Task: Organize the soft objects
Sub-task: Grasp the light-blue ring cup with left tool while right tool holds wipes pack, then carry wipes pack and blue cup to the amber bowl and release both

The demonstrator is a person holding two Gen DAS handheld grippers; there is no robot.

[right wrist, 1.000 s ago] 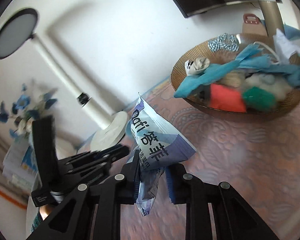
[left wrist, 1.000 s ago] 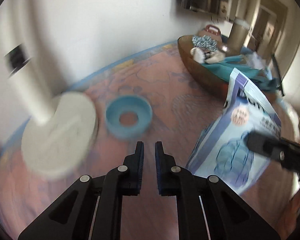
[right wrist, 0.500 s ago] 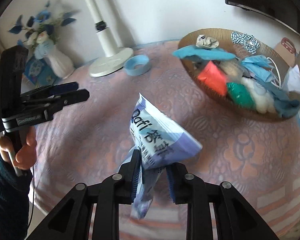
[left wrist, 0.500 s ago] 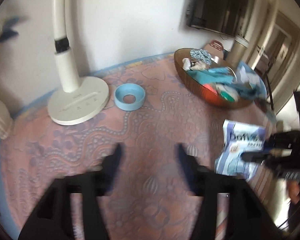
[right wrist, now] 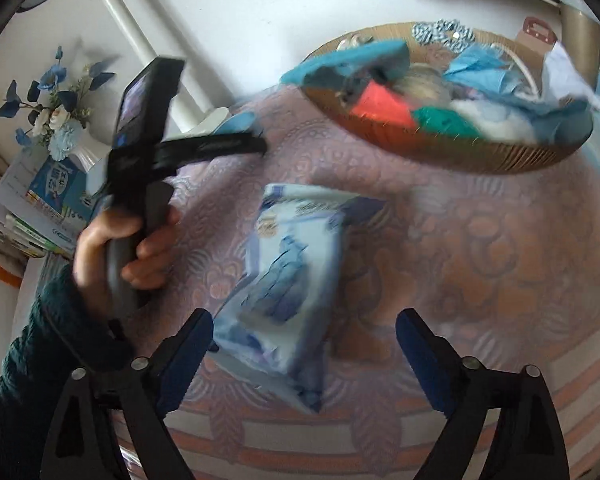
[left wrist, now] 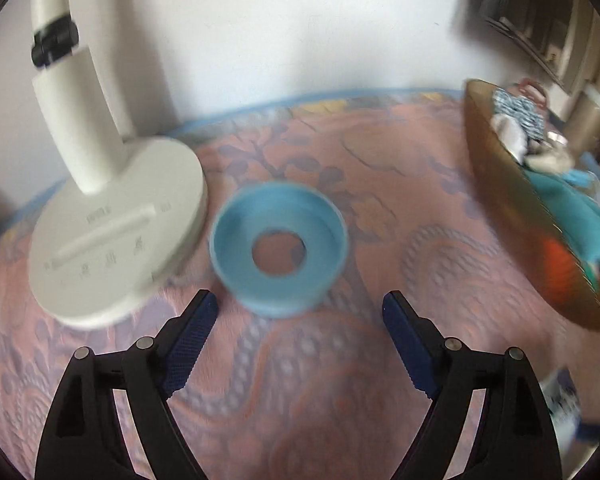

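Two grippers spread | right gripper [right wrist: 304, 334] jaws opening, nothing gripped; soft pack [right wrist: 296, 280] on tablecloth just ahead between its fingers, long axis running away, tilted right | left gripper [left wrist: 300, 312] wide, empty, farther, facing blue ring [left wrist: 278, 250]

White lamp base [left wrist: 112, 236] beside blue ring [left wrist: 278, 248] (blurred), on patterned cloth [left wrist: 400, 184].

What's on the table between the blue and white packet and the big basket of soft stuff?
Nothing: in the right wrist view, only bare patterned tablecloth lies between the packet and the basket.
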